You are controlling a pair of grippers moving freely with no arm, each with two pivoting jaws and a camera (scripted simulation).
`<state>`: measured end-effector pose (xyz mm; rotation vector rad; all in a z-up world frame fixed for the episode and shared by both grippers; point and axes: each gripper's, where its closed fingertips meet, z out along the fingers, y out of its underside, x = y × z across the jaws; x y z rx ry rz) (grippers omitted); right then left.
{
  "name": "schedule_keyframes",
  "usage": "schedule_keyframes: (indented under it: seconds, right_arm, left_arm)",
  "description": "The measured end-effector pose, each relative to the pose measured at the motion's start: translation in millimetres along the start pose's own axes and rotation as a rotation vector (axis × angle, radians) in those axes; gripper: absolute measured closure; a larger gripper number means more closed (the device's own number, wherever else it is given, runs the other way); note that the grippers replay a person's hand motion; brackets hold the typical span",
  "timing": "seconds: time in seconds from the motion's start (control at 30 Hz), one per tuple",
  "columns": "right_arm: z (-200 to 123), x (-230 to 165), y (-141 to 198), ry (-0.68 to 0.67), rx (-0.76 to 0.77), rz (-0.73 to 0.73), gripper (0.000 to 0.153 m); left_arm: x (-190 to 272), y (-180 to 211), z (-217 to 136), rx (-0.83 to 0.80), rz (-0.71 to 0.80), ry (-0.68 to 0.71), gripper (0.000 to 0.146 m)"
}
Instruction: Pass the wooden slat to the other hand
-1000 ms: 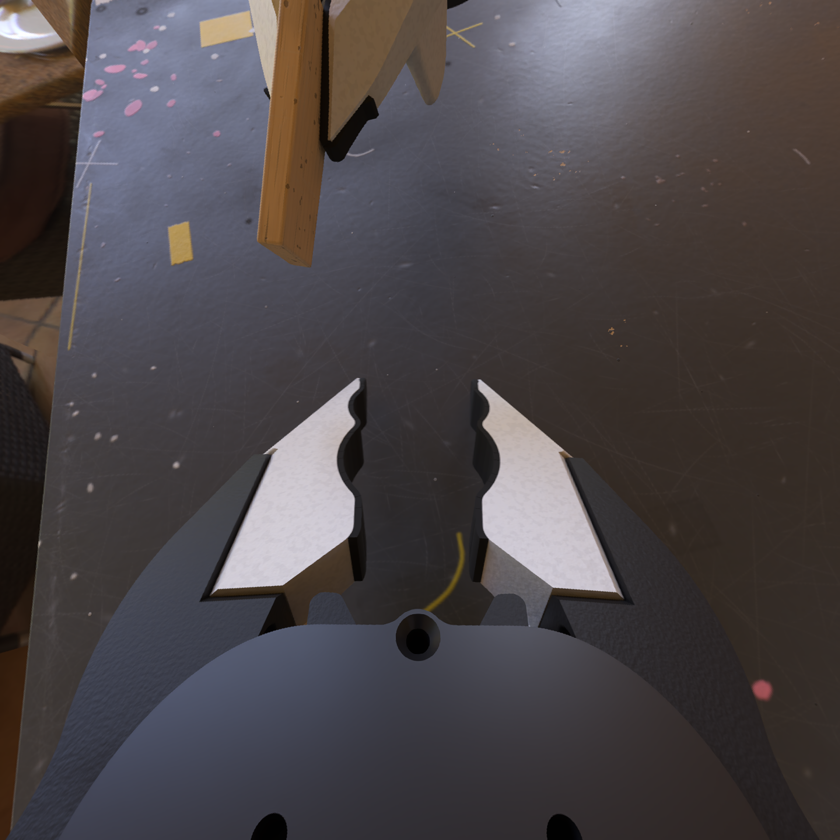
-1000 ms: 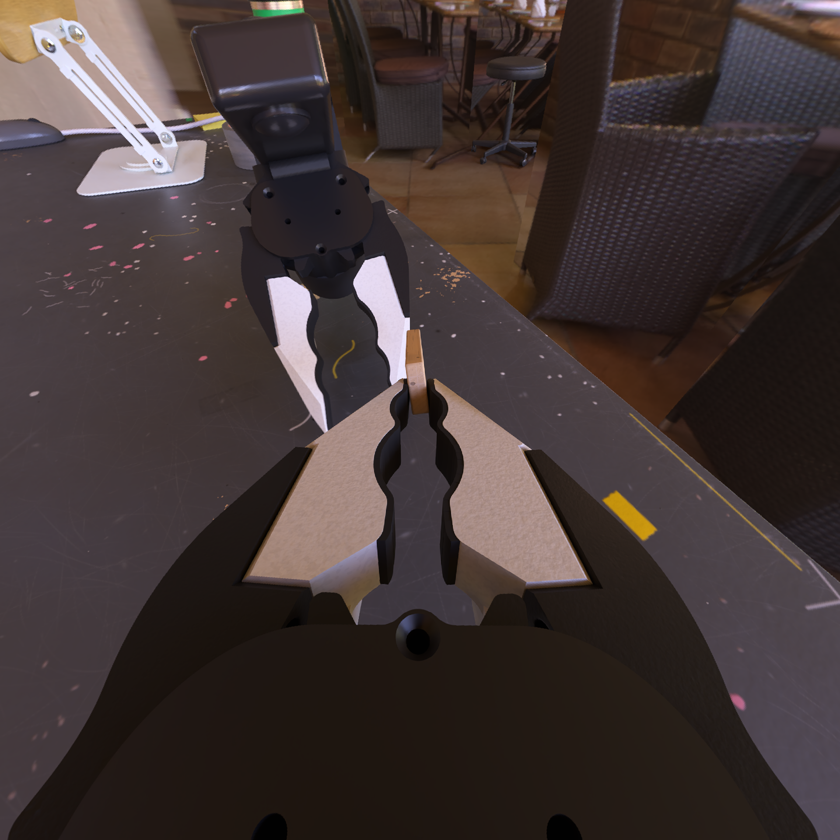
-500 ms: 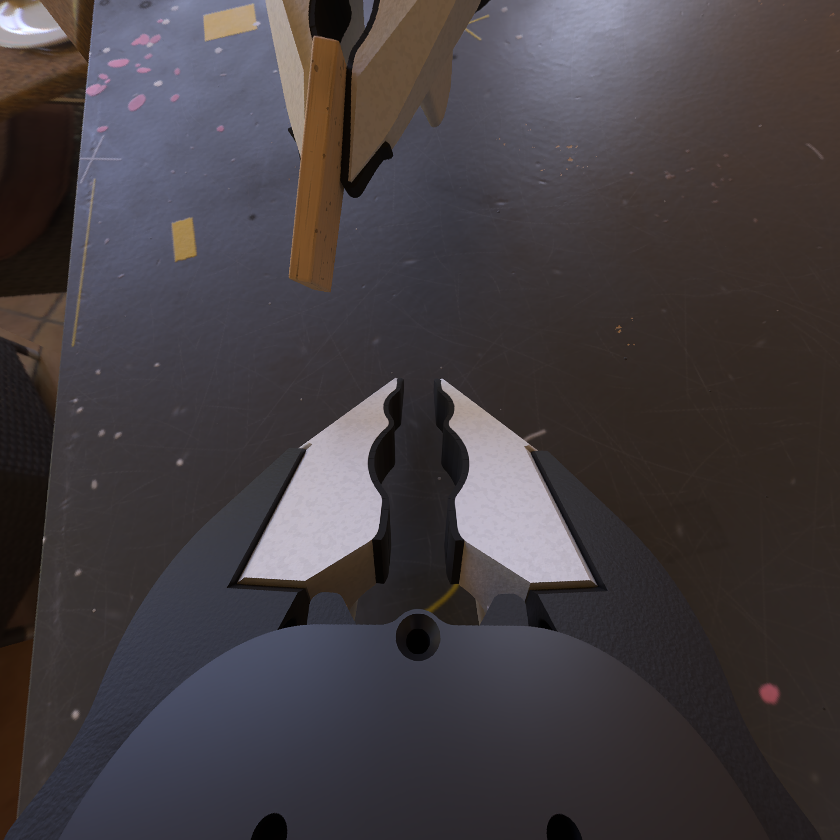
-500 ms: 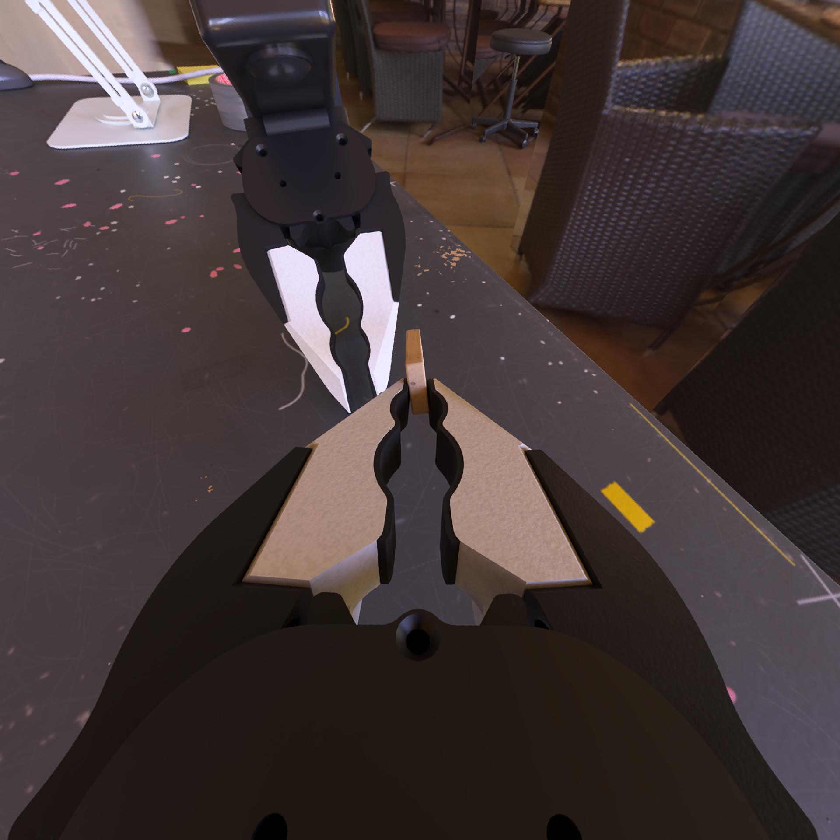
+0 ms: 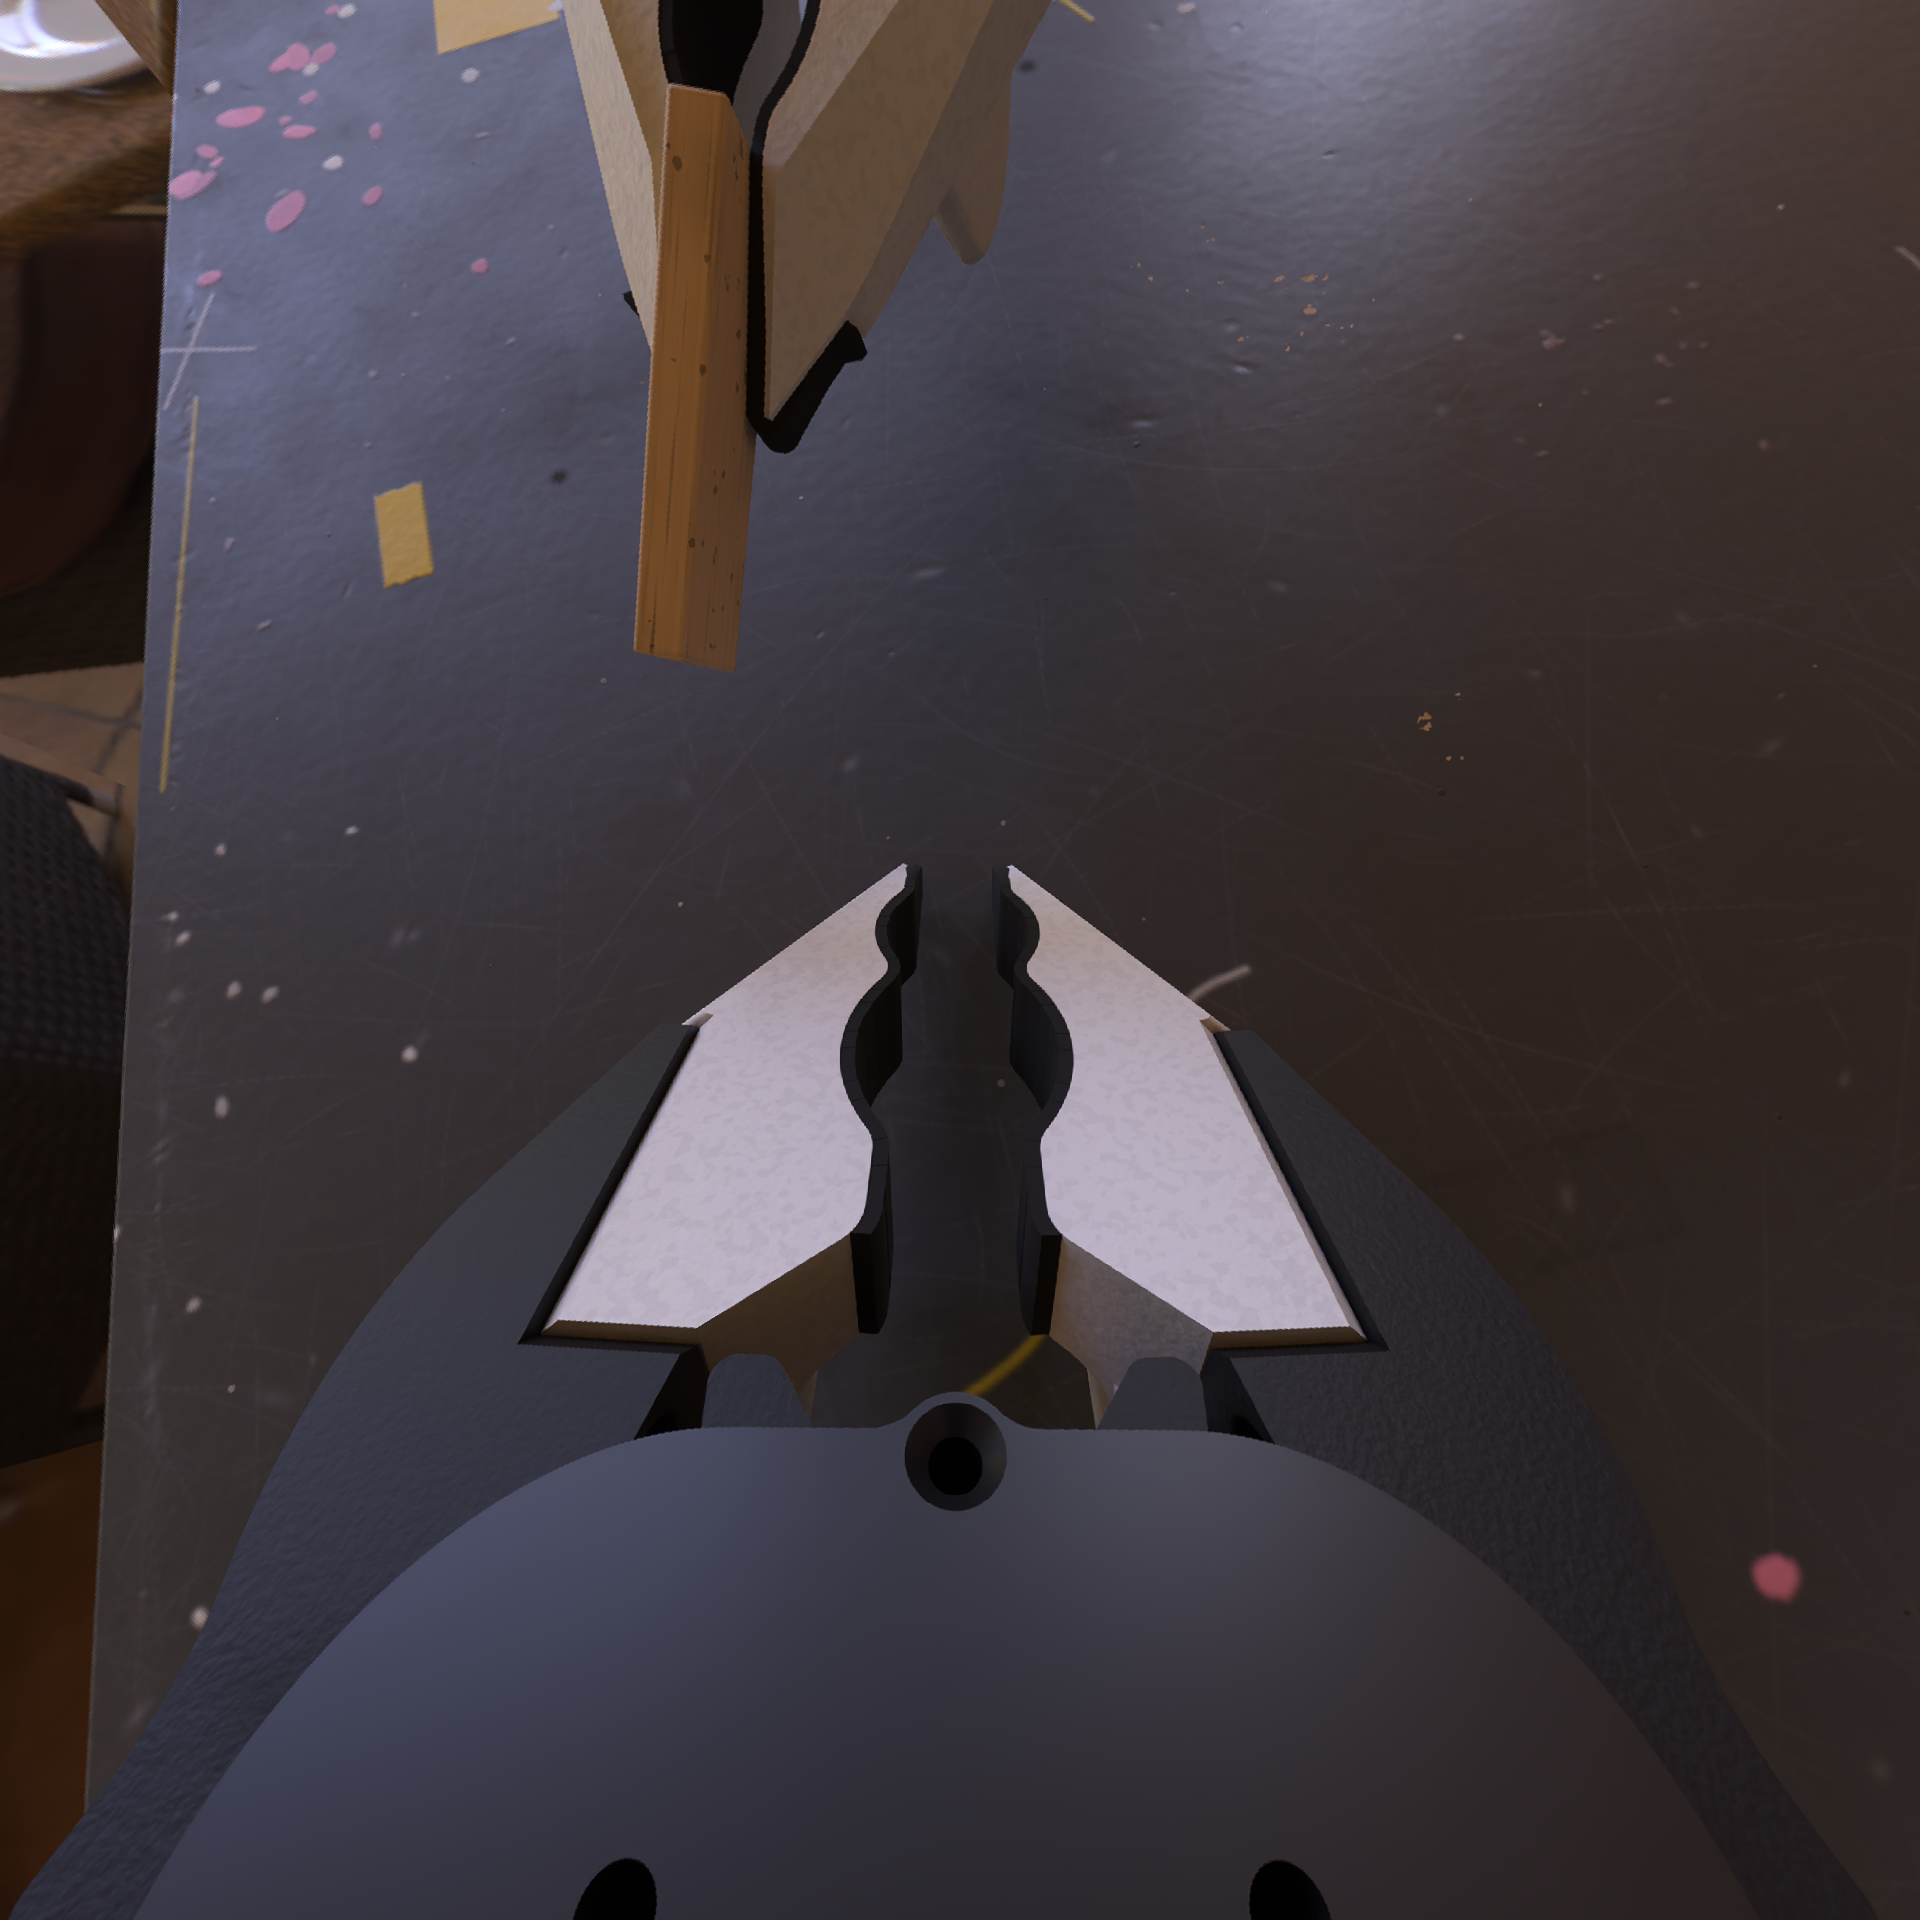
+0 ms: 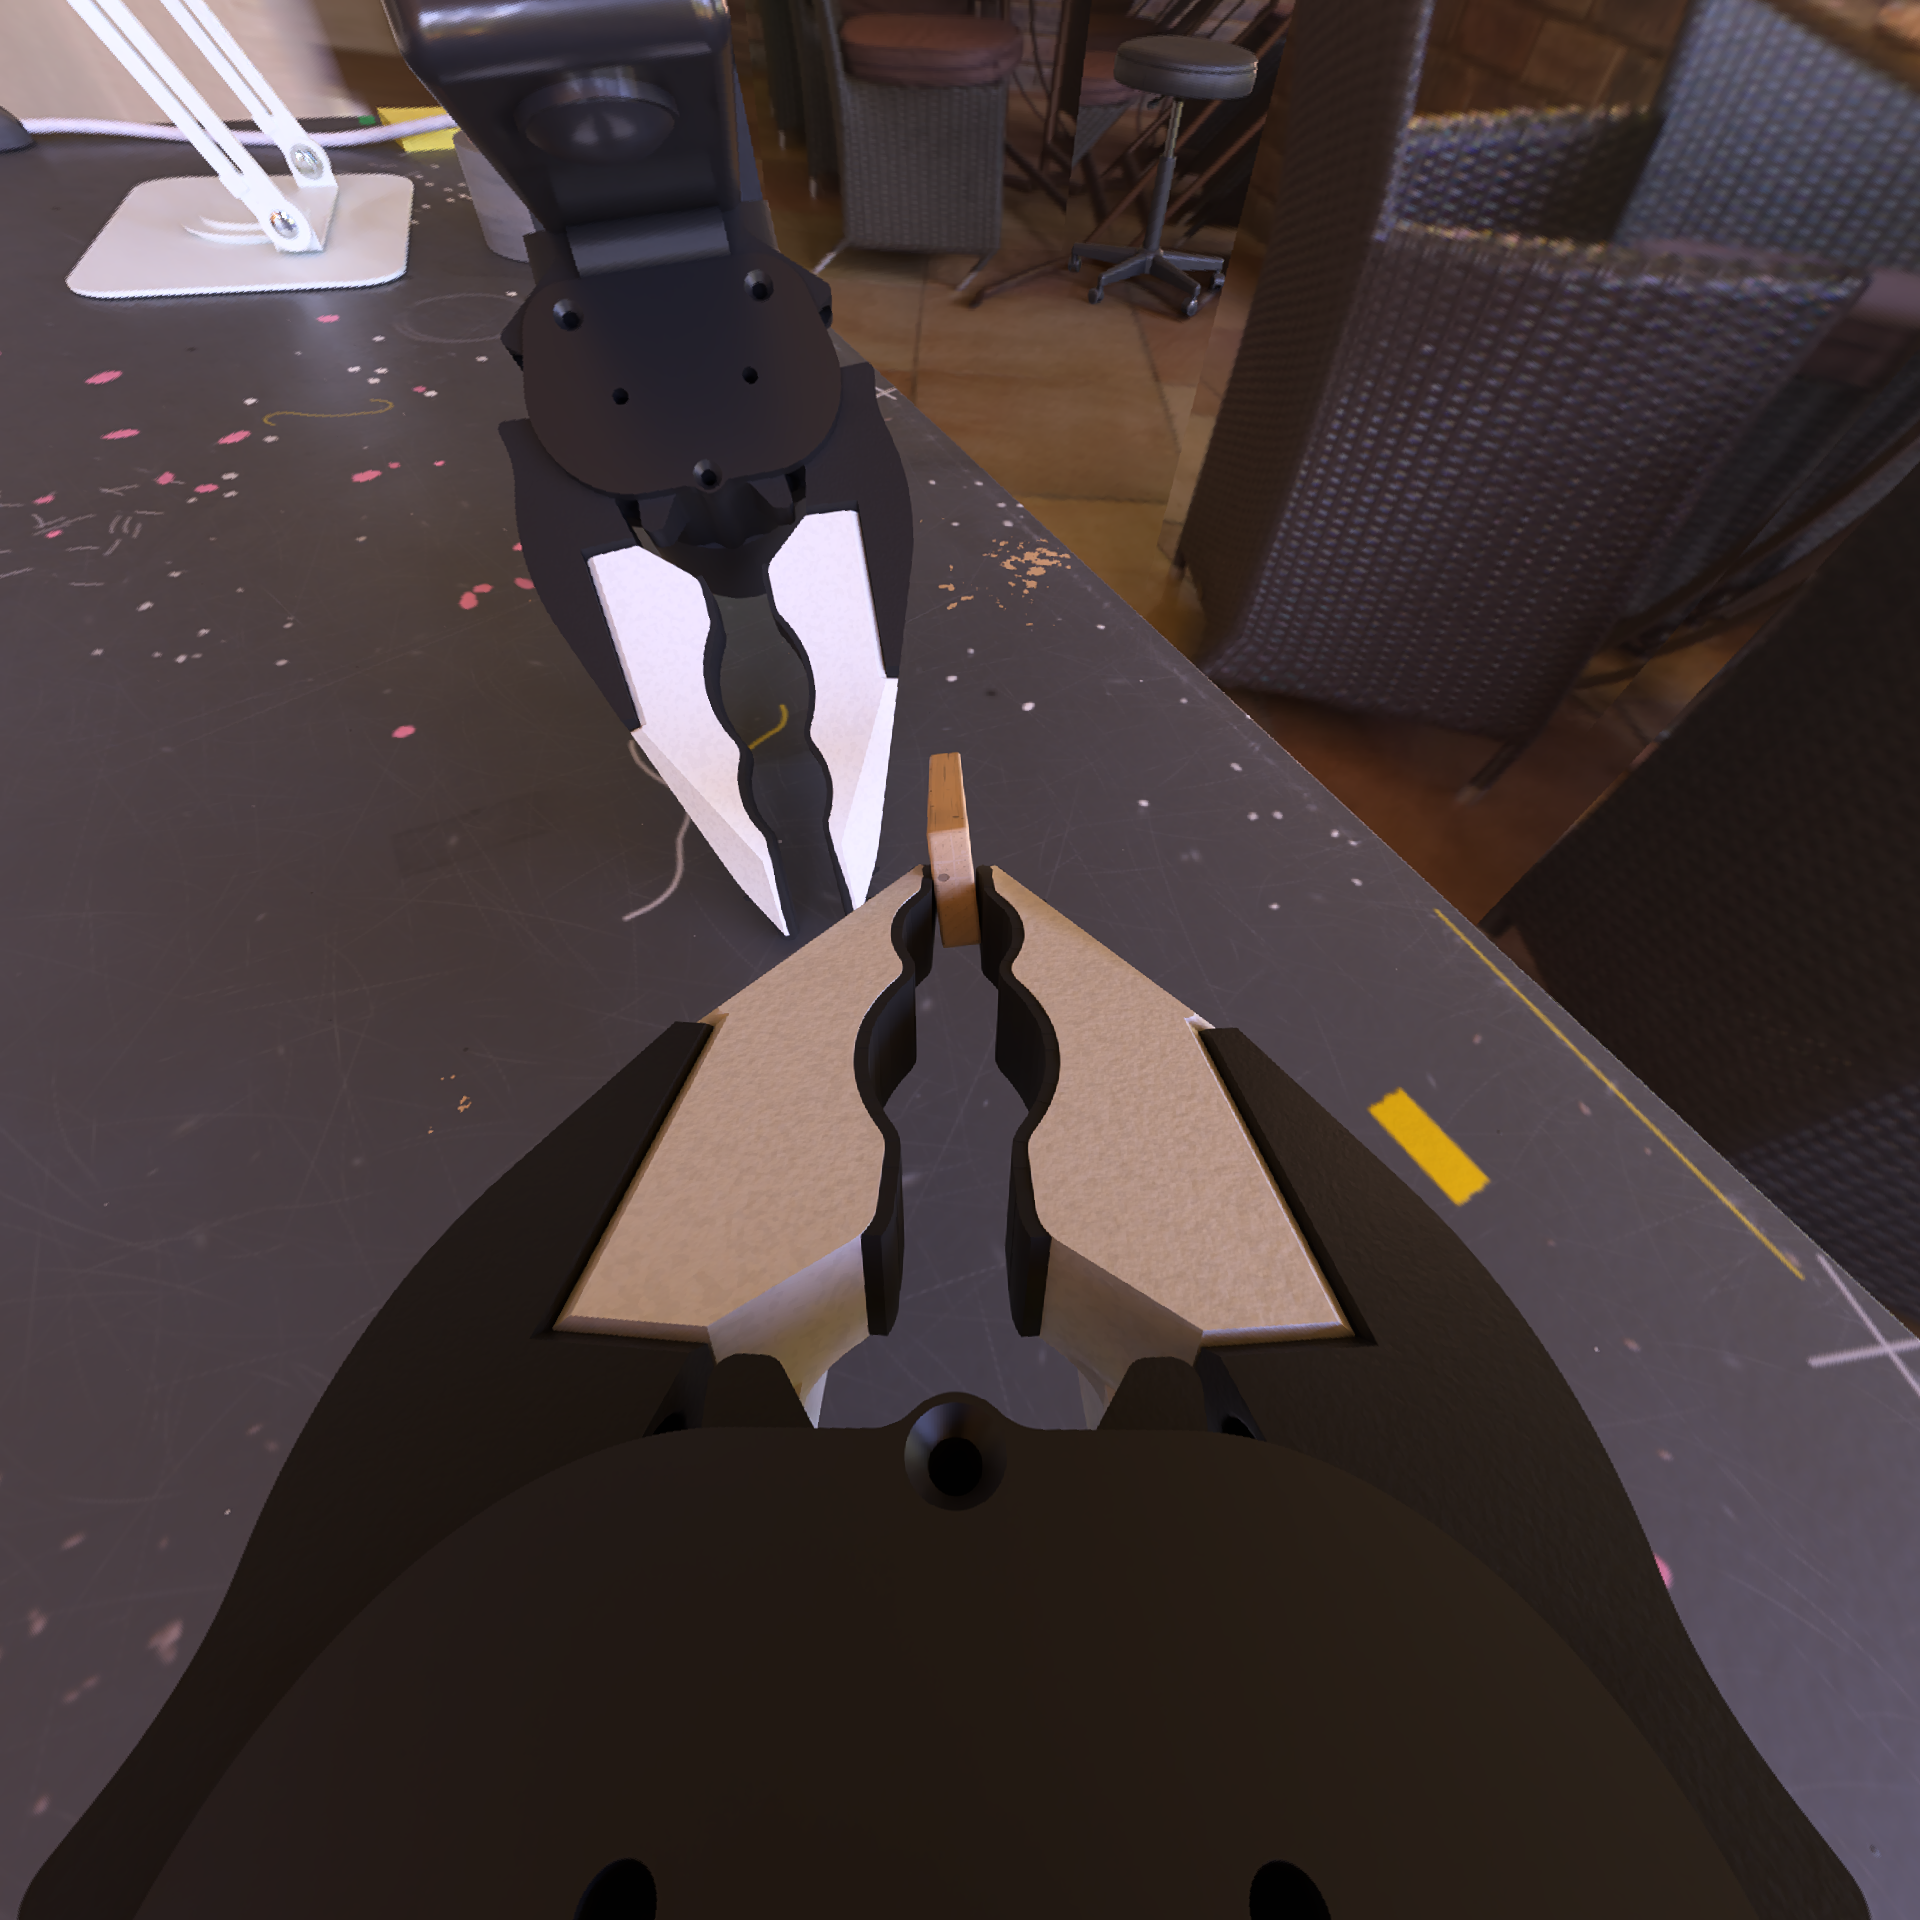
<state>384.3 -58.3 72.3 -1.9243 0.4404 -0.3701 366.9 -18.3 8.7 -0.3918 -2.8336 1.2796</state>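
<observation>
I am holding the wooden slat (image 6: 954, 875) pinched between the tips of my right gripper (image 6: 956, 894), whose tan fingers (image 6: 1143, 1122) are closed onto it so that only the slat's width separates them. The slat is standing up off the dark desk (image 6: 312, 935), gripped near one end, with its free length sticking out past my fingertips. In the left wrist view the slat (image 5: 694, 416) is hanging down from the right gripper (image 5: 743, 177), its free end pointing toward my left gripper (image 5: 956, 883) but sitting a little to one side of it and clearly apart from it.

My left gripper is holding nothing; its white fingers (image 5: 748, 1122) are standing with a narrow gap between the tips, only slightly parted. In the right wrist view the left gripper (image 6: 816, 909) is facing me, its tips just beside the slat and lower, not touching it.

Farther back on the desk a white lamp base (image 6: 244, 234) is standing. A strip of yellow tape (image 6: 1429, 1146) is lying near the desk's edge, and wicker chairs (image 6: 1507, 468) are standing beyond it.
</observation>
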Motion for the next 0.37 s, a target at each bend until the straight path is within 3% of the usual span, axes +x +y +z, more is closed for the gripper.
schedule_keyframes:
  seconds: [0.37]
  right_arm:
    - [1.8,-0.8,3.8,-0.003,-0.021,-0.009,0.146]
  left_arm:
    - [1.9,0.6,-1.5,0.006,0.001,0.017,0.126]
